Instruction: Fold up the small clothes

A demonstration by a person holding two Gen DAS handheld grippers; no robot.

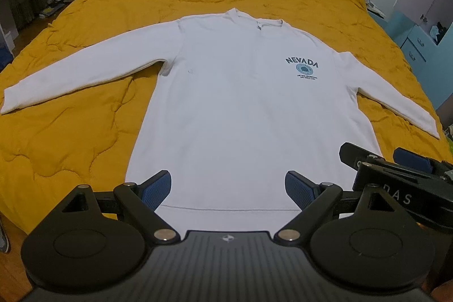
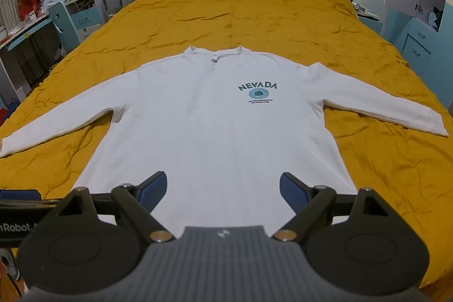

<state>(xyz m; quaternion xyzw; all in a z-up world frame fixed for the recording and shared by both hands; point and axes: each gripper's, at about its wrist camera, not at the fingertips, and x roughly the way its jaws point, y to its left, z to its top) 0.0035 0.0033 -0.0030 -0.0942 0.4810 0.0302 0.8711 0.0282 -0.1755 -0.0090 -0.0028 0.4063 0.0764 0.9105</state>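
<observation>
Shirt (image 1: 240, 109) first: it is white with long sleeves, and it lies flat on the yellow blanket (image 1: 85, 132) that covers my bed. Its front faces up, and I can read the word NEVADA (image 1: 301, 62) in dark letters on the chest. Both sleeves stretch out to the sides. The neck points away from me and the bottom edge is close to me.

My left gripper (image 1: 228, 188) hangs over the bottom edge of the shirt. Its two blue fingers (image 1: 157, 188) are spread wide and hold nothing. My right gripper (image 2: 222, 190) hangs just beside it, also over the bottom part of the shirt, with its fingers spread wide and nothing between them. I cannot tell if either one touches the cloth.
</observation>
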